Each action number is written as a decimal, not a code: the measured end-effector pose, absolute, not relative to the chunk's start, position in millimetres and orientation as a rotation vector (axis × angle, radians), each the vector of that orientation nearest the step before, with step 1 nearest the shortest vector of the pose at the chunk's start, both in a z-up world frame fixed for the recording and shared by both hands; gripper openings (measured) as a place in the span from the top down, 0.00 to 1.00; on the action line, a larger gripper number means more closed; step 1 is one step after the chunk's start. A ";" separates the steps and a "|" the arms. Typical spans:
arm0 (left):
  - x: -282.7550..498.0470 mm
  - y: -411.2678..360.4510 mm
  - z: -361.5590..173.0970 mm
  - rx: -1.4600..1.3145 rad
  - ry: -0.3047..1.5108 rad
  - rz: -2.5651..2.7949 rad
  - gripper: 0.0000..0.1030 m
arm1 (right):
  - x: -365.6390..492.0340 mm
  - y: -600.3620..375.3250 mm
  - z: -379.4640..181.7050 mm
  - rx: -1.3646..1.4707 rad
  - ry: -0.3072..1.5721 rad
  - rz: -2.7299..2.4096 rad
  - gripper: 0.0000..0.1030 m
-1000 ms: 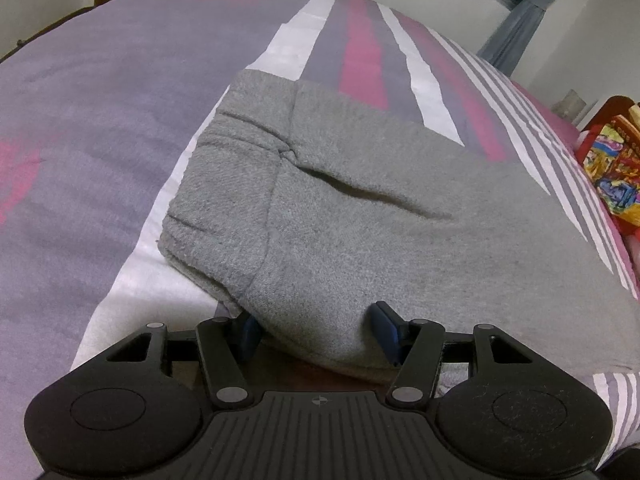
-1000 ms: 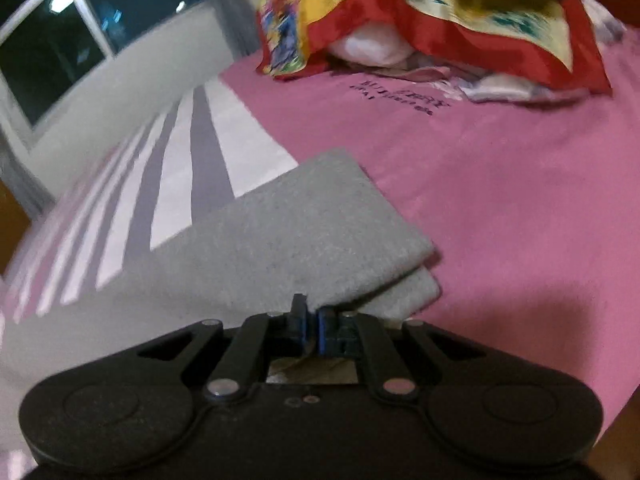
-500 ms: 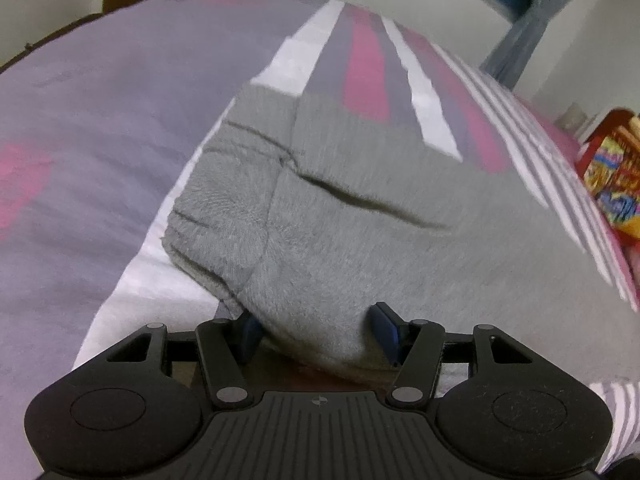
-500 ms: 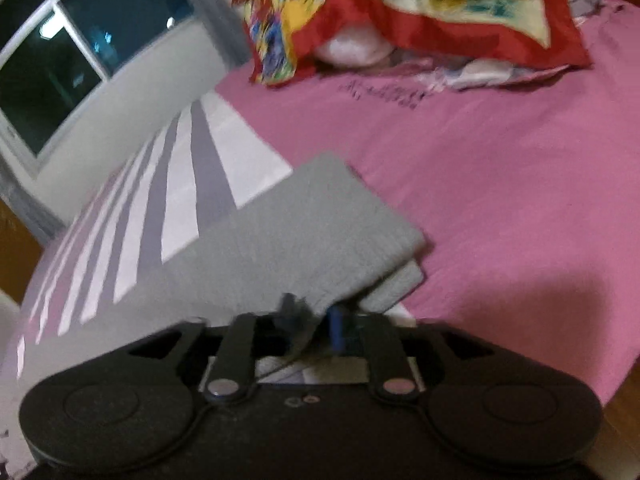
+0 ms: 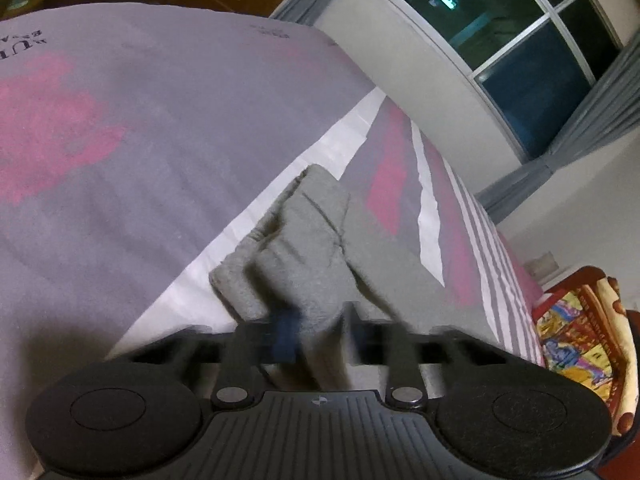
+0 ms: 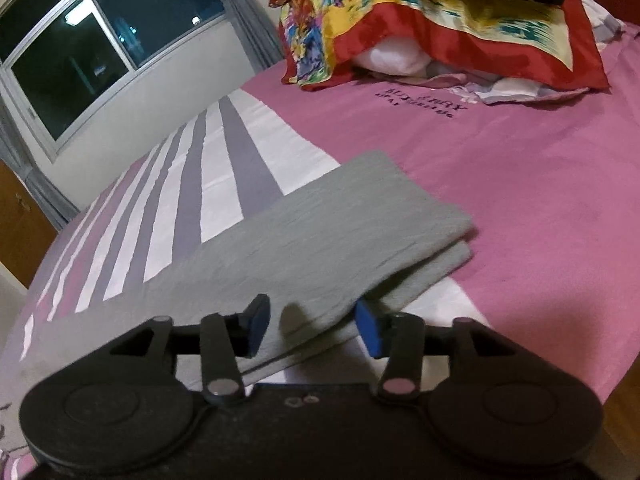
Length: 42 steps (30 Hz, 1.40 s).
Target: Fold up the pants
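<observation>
Grey pants (image 6: 336,224) lie on the striped bed, legs stacked, with the hem end toward the pink part of the sheet. In the left wrist view my left gripper (image 5: 316,330) is motion-blurred; its jaws are narrowed on the bunched waistband end of the pants (image 5: 304,240), which is lifted off the sheet. My right gripper (image 6: 314,330) is open, blue pads either side of the near edge of the pant legs, gripping nothing.
A colourful red and yellow blanket pile (image 6: 440,20) lies at the head of the bed. A dark window (image 5: 516,36) with grey curtains is on the far wall. The bed edge (image 6: 624,384) drops off at right.
My left gripper closed on the waistband and lifted it, tilting upward. My right gripper, shut a second ago, opened and let go of the leg edge.
</observation>
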<state>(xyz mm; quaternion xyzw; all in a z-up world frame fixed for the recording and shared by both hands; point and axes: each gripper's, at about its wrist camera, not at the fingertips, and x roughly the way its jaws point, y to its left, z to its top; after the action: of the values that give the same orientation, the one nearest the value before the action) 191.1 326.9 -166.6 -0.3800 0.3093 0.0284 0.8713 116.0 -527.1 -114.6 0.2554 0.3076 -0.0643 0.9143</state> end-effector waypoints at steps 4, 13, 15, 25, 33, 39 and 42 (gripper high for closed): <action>204.6 321.6 -171.4 -0.737 0.731 0.079 0.79 | 119.9 -517.1 -116.1 0.499 0.650 -0.126 0.45; 215.4 325.6 -151.9 -0.736 0.653 0.062 0.82 | 124.1 -511.1 -116.1 0.501 0.656 -0.129 0.42; 211.7 328.2 -141.6 -0.720 0.597 0.069 0.82 | 122.5 -511.4 -113.5 0.507 0.650 -0.124 0.42; 203.4 314.9 -153.4 -0.623 0.729 0.077 0.66 | 106.5 -539.5 -114.3 0.626 0.602 -0.153 0.44; 204.0 291.8 -171.2 -0.566 0.833 0.075 0.46 | 91.3 -571.2 -122.4 0.760 0.530 -0.208 0.62; 219.7 275.7 -178.0 -0.529 0.848 0.074 0.27 | 95.2 -578.6 -133.1 0.856 0.554 -0.241 0.67; 221.6 268.4 -176.1 -0.472 0.857 0.064 0.24 | 83.4 -581.7 -136.3 0.945 0.523 -0.268 0.55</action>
<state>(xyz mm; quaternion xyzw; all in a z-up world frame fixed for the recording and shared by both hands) 221.6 268.4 -176.1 -0.2267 0.4117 0.0308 0.8821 83.4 -581.7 -136.3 0.4485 0.2481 -0.1272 0.8492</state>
